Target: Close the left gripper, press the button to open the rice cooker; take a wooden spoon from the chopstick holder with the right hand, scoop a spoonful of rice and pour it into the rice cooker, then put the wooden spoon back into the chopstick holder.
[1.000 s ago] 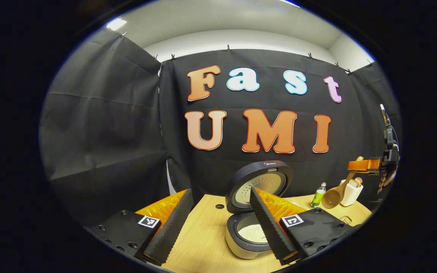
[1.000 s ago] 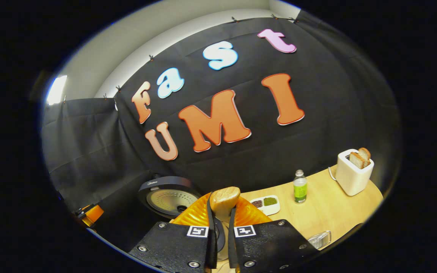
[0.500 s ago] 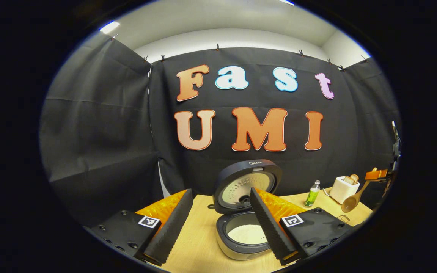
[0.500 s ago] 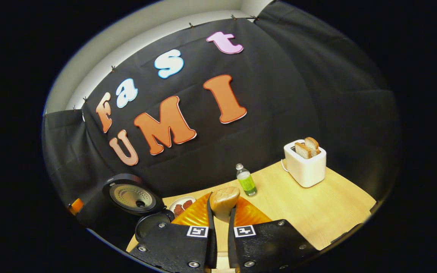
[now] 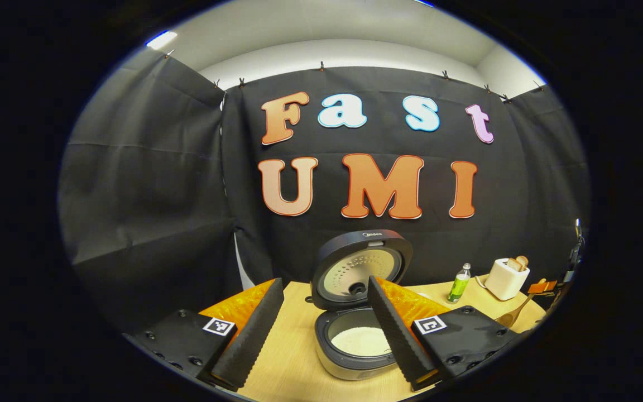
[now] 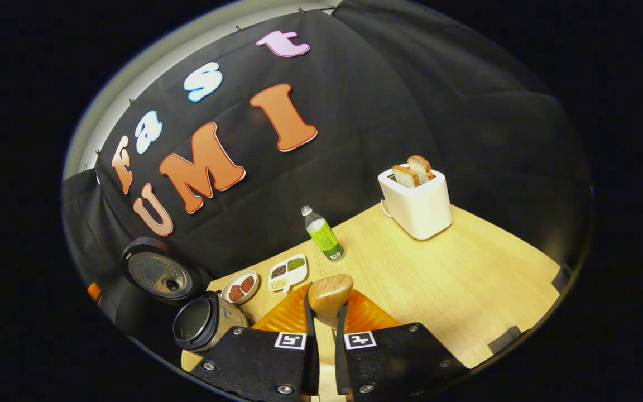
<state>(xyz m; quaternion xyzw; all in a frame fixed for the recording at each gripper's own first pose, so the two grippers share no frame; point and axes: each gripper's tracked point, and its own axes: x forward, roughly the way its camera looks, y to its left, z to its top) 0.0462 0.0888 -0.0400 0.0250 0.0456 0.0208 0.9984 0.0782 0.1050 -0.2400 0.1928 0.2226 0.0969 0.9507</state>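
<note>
The rice cooker (image 5: 349, 365) stands open on the table, its lid (image 5: 361, 267) tipped up at the back and white rice (image 5: 358, 340) in the pot. My left gripper (image 5: 321, 335) is open just in front of it, holding nothing. My right gripper (image 6: 325, 304) is shut on the handle end of the wooden spoon (image 6: 330, 290). In the left gripper view that right gripper (image 5: 543, 287) hangs far right over the table edge, with the wooden spoon (image 5: 514, 315) slanting down from it. The open rice cooker (image 6: 201, 322) lies low and left in the right gripper view.
A white toaster (image 6: 415, 204) with two bread slices stands at the back right, a green bottle (image 6: 324, 237) by the wall. A small bowl (image 6: 241, 287) and a divided dish (image 6: 287, 272) sit between bottle and cooker. Bare wooden table (image 6: 466, 290) spreads before the toaster.
My right gripper has carried the spoon down and to the right, away from the cooker, and its view has swung toward the toaster. The left gripper has hardly moved and stays open.
</note>
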